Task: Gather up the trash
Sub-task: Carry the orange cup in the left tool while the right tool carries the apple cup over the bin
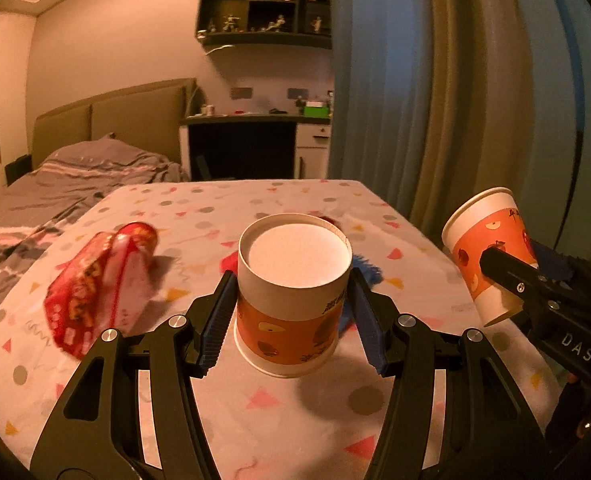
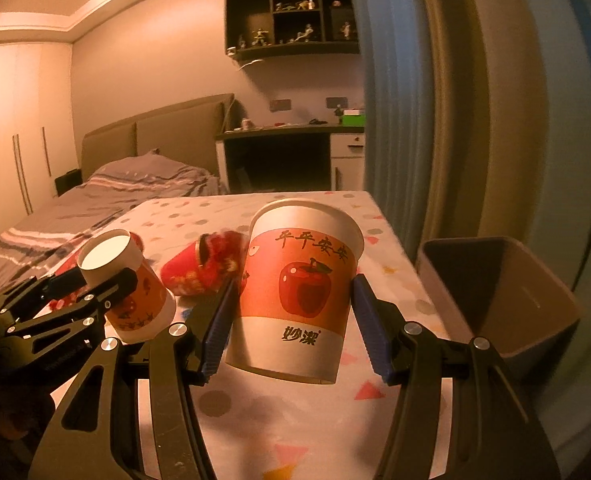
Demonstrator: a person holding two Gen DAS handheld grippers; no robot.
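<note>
My left gripper [image 1: 291, 280] is shut on an orange-and-white paper cup [image 1: 291, 304], held off the table with its flat white base turned up. My right gripper [image 2: 295, 284] is shut on a second paper cup [image 2: 299, 292] with a red apple print, held rim up and slightly tilted. The right wrist view shows the left gripper [image 2: 103, 284] and its cup [image 2: 135, 292] at the lower left. In the left wrist view the right gripper [image 1: 495, 268] and its cup [image 1: 487, 240] are at the right. A crumpled red snack wrapper [image 1: 91, 296] [image 2: 203, 272] lies on the table.
The table [image 1: 255, 408] has a white cloth with coloured dots and triangles. Blue and red scraps [image 1: 369, 268] lie behind the left cup. An open dark bin [image 2: 535, 292] stands beyond the table's right edge. Curtains [image 1: 415, 80] hang at the right, a bed [image 1: 75, 176] lies left.
</note>
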